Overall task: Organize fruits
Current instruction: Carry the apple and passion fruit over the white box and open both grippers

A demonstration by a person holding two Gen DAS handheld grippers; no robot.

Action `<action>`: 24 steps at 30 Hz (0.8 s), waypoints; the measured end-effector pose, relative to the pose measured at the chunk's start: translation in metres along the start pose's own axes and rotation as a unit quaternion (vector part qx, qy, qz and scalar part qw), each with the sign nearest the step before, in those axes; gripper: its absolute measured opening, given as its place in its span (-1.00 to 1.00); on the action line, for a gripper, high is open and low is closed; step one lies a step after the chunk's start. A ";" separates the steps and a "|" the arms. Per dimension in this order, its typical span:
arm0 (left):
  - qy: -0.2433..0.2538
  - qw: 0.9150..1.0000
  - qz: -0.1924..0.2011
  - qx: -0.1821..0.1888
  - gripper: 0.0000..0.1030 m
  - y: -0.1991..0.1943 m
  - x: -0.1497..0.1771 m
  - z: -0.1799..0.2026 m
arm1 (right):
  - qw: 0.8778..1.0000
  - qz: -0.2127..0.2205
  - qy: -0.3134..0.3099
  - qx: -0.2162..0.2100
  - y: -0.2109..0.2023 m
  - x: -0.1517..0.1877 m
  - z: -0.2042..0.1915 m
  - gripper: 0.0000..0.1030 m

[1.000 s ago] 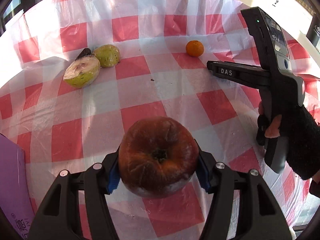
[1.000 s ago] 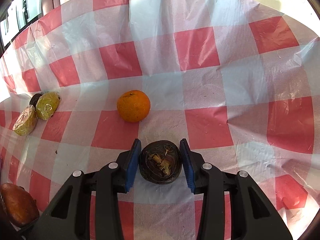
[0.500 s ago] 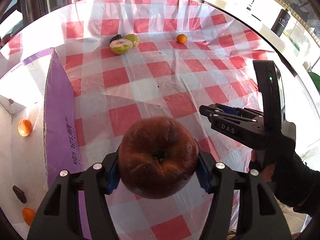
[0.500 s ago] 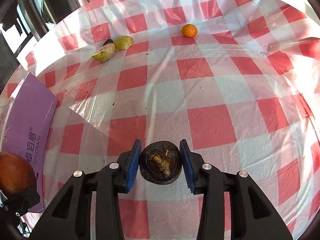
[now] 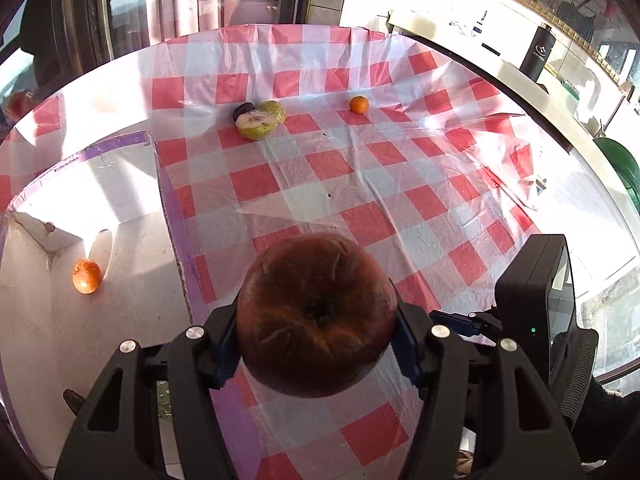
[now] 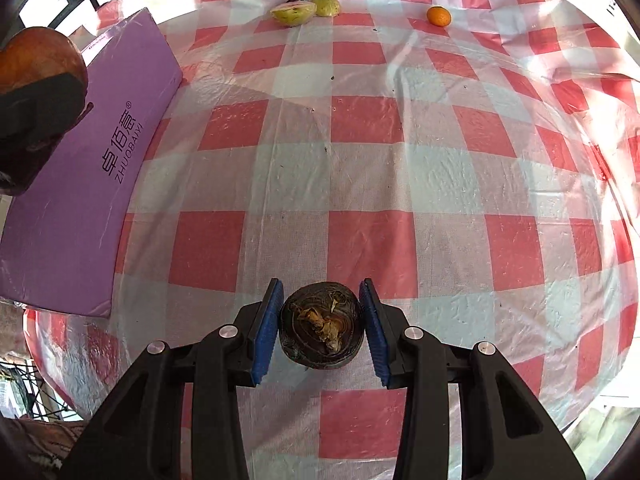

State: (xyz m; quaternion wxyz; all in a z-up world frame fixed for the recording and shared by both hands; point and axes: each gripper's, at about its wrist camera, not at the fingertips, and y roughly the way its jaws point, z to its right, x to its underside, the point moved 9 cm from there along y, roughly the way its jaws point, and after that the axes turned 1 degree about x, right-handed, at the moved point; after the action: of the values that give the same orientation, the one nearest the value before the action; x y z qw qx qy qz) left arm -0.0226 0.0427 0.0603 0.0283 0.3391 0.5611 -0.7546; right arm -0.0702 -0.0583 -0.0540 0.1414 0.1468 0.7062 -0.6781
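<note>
1. The left gripper is pinching a large brown-red fruit beside the purple box.
2. The right gripper is clamping a small dark fruit, well apart from the box.
3. The checkered tablecloth is carrying a cut green fruit and an orange far beyond the box.
4. Another orange is lying inside the box; its bottom corner is cut off.

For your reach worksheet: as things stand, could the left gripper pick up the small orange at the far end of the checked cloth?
Probably not yet. The left gripper is already shut on a big brown fruit, so its jaws are full. The cloth between it and the small orange lies bare.
</note>
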 end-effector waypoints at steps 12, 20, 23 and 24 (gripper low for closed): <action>-0.025 0.996 0.077 -0.032 0.19 -0.074 0.001 -0.077 | 0.989 0.129 -0.047 0.049 -0.077 -0.036 -0.028 -0.24; -0.064 0.995 0.075 -0.024 0.19 -0.061 0.007 -0.117 | 0.990 0.129 -0.048 0.024 -0.048 -0.084 -0.054 -0.24; -0.050 0.996 0.058 -0.037 0.19 -0.062 0.012 -0.123 | 0.992 0.113 -0.055 0.024 -0.051 -0.100 -0.074 -0.25; -0.044 0.997 0.050 -0.045 0.19 -0.066 0.014 -0.125 | 0.991 0.114 -0.065 0.023 -0.058 -0.106 -0.084 -0.25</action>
State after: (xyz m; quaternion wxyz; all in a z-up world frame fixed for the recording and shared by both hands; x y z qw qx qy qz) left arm -0.0014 0.1802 0.0898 0.1060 0.3319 0.5747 -0.7405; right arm 0.0034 0.0219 0.0449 0.2595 0.1850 0.6587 -0.6816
